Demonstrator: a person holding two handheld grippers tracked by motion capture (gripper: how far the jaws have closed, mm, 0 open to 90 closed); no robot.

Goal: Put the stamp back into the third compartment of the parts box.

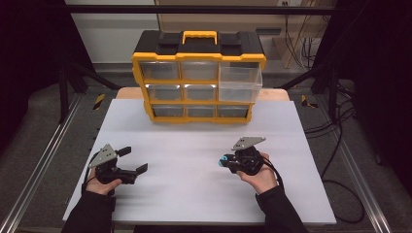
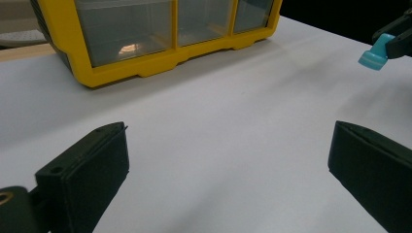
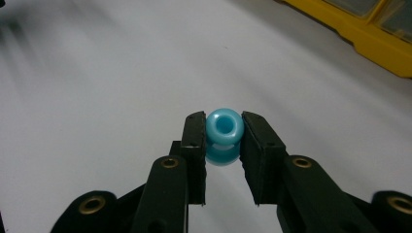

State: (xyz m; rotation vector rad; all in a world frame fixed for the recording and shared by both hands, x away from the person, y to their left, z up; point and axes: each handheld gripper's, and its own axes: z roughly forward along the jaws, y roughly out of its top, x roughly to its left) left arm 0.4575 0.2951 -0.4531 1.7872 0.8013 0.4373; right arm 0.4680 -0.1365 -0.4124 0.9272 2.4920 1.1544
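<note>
Jaws clamp one blue bead [image 3: 223,132] in the right gripper [image 3: 222,141] — left gripper [image 2: 228,165] gapes wide, its jaw bases cropped — nine-drawer organizer [image 1: 199,77].

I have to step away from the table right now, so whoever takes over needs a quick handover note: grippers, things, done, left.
Left gripper: jaws wide open, holding nothing, low over the white table.
Right gripper: jaws shut on a blue bead, held above the table.
Yellow drawer organizer stands at the far edge; its top-right drawer is pulled out.
Done: bead picked up, drawer open.
Left, probably: drop the bead in that drawer and push it shut.
</note>
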